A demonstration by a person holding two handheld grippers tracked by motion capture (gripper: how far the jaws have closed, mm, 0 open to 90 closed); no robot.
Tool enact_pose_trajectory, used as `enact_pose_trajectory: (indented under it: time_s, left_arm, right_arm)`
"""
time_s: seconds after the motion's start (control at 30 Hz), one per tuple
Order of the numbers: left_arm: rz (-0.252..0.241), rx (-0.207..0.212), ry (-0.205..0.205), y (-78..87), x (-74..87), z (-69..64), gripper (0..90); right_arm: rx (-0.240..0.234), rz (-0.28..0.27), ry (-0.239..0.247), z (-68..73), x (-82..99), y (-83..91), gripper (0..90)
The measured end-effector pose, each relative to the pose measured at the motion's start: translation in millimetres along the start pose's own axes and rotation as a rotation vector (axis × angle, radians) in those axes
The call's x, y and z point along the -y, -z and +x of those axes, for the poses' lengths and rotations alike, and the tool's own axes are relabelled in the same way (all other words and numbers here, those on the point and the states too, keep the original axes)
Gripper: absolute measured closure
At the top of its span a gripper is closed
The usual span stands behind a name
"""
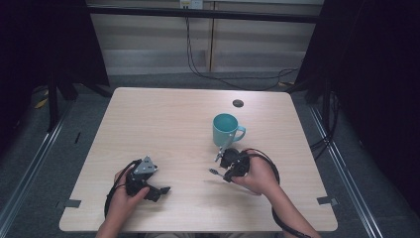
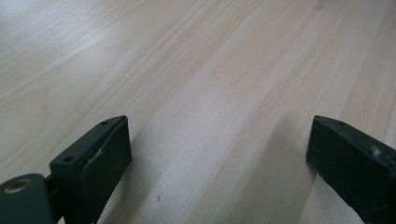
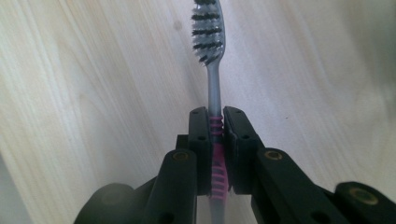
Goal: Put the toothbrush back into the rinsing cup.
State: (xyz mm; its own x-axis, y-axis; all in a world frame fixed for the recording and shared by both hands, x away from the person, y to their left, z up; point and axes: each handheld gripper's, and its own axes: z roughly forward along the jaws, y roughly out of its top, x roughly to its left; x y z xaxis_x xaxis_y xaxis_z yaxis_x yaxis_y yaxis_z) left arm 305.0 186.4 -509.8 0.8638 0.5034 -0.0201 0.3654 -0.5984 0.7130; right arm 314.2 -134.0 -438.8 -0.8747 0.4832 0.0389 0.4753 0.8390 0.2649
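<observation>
two grippers over one light wood desk (image 1: 163, 119), which carries a teal mug and a toothbrush. largest to smallest:

desk: pale wood grain, a small dark round cap (image 1: 237, 103) near its far edge. no brand, label or writing is readable on anything.

left gripper (image 1: 157, 191): held near the desk's near left corner, by the near edge. jaws released and standing wide apart; in the left gripper view there is bare desk between them, nothing held.

right gripper (image 3: 216, 122): toward the near right part of the desk, just in front of the mug. jaws clenched on the toothbrush handle at its pink ribbed grip, seen plainly in the right gripper view.

teal mug (image 1: 226, 129): upright, right of the desk's centre, handle toward the right edge, mouth open. cannot tell if anything is inside.

toothbrush (image 3: 213, 70): grey neck, black-and-white bristles, head sticking out past the jaw tips over bare desk. in the high view its head (image 1: 213, 171) points toward the left edge, off the surface as far as i can judge.

judgement, step in hand: carrying the brush to the mug. to do it well, keep the clamp on the ribbed grip, swing the brush toward upright, bring it above the mug mouth and lower before letting go, so the mug is not knocked.
</observation>
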Motion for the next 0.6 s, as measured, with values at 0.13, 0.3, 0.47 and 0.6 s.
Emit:
enact_pose_trajectory:
  time_s: [0.13, 0.3, 0.47, 0.6]
  left_arm:
    - [-0.001, 0.0, 0.001, -0.1, 0.0, -0.1, 6.4]
    - [0.001, 0.0, -0.001, 0.0, 0.0, 0.0, 6.4]
    - [-0.005, 0.0, 0.006, -0.3, 0.1, -0.4, 6.4]
    - [-0.003, 0.0, 0.004, -0.2, 0.0, -0.2, 6.4]
  right_arm:
    - [0.008, -0.061, -0.042, -4.7, 4.4, 12.0, 83.0]
    - [-0.016, -0.154, -0.082, -10.4, 9.7, 21.8, 83.2]
    - [-0.011, -0.202, -0.101, -13.9, 13.2, 28.3, 83.2]
    - [-0.006, -0.246, -0.119, -15.9, 17.0, 30.6, 83.2]
